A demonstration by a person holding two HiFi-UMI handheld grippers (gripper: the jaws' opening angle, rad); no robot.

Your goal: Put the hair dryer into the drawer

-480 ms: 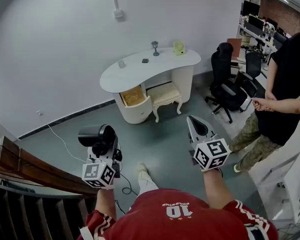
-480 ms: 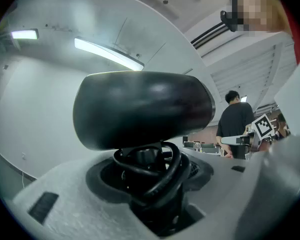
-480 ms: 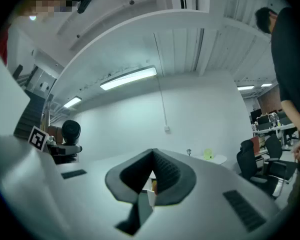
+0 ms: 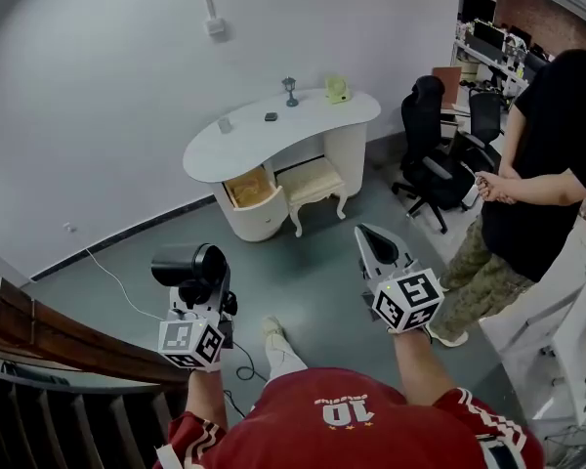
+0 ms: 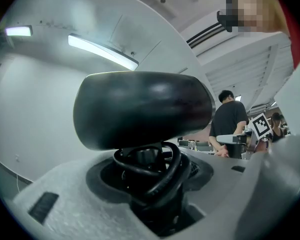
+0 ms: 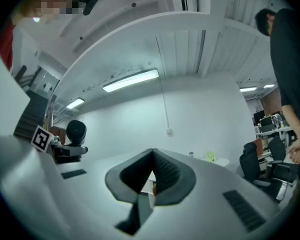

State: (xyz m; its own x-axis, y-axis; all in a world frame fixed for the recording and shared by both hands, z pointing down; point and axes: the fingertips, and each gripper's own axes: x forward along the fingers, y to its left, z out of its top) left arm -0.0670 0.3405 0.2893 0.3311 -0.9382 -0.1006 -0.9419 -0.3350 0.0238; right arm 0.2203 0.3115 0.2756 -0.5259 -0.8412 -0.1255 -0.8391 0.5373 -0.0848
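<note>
left tool (image 4: 203, 297) clamped on the cord-wrapped handle of the hair dryer (image 4: 186, 265), which looks rigid, smooth and top-heavy so that handle's the hold, right tool (image 4: 374, 247) closed and empty, open drawer (image 4: 250, 186) well ahead.

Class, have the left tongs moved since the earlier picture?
No: the left tongs, shut on the hair dryer, keep their place beside the wooden handrail.

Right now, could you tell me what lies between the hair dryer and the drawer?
Only bare floor, as the head view shows, from the hair dryer in the left gripper to the open drawer.
</note>
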